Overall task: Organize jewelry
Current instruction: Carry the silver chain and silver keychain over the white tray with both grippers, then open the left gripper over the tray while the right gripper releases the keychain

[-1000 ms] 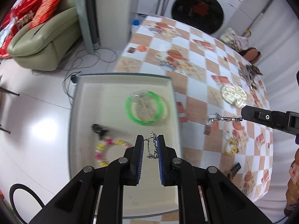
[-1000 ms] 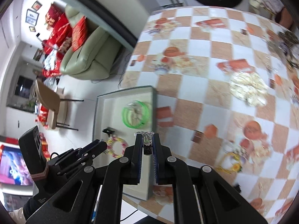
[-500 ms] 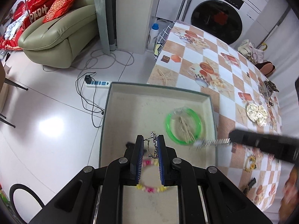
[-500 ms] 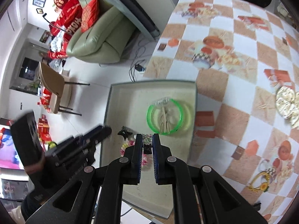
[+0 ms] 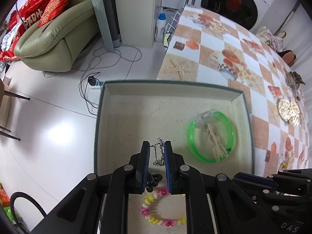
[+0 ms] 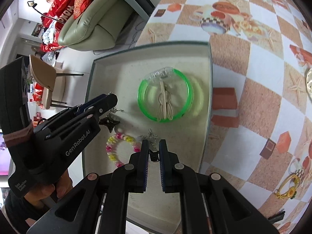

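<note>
- Both claws have come down over the tray (image 5: 241, 105) since a second ago, and the tray now fills far more of each view.
- Left claw (image 5: 157, 152) is nearly closed, pinching a silver chain (image 5: 159, 154) that dangles above the tray's near half.
- Right claw (image 6: 154, 152) is almost shut on a small silver piece with a dark part (image 6: 153, 152), near the tray's near edge.
- On the tray floor lie a green bangle (image 5: 210, 136) toward the right edge, a pink-and-yellow bead bracelet (image 5: 156, 214) and a dark clip (image 6: 110, 122).
- Tray sits at the tabletop (image 5: 214, 42) corner, on a checked cloth printed with food.
- Beyond: white tiled floor (image 5: 48, 126), green sofa (image 5: 58, 31) with red cushions, washing machine (image 5: 230, 2).
</note>
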